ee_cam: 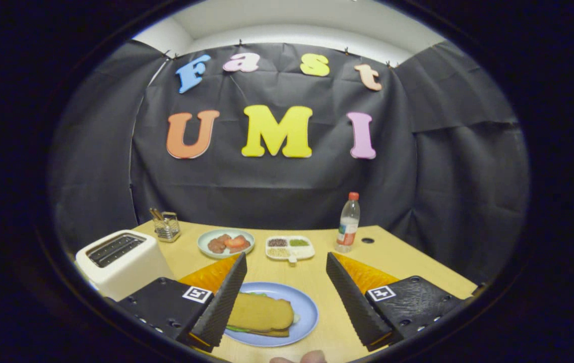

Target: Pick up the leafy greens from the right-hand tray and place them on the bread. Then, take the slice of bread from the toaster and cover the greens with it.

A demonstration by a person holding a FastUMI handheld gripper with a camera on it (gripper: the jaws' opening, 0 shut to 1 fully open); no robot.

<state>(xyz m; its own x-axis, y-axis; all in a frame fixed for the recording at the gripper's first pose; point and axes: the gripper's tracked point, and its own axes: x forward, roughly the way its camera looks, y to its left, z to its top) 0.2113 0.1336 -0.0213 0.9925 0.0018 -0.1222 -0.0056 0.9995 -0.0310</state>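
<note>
Black cloth walls close off the booth on three sides; a light wood tabletop carries everything. Gripper is spread wide, holding nothing, hovering above the near part of the tabletop.

Task state: the blue plate sits between the fingers, nearer the left one, whose tip overlaps its edge. On it, a bread slice lies on top with a green leaf edge peeking out underneath and another slice below. Toaster to the left of the left finger shows empty slots as far as I can see (slot interior is dark, so not certain). My read: both steps look done, greens placed and covered. Nothing left to grab; what remains is a clean retreat.

Next move, if any: lift straight back and up, keep the fingers apart so the left one doesn't clip the top slice or nudge the plate.

Clearances:
- Toaster is just beside the left finger's mount; avoid swinging left.
- Beyond the fingers: a pale plate with meat and tomato pieces, a divided tray of small fillings, a wire caddy, a bottle with a red cap. All well apart from the gripper.
- Right side of the tabletop is open, edge close past the right finger.
- Fingertips of a hand show at the near edge, just behind the plate.
</note>
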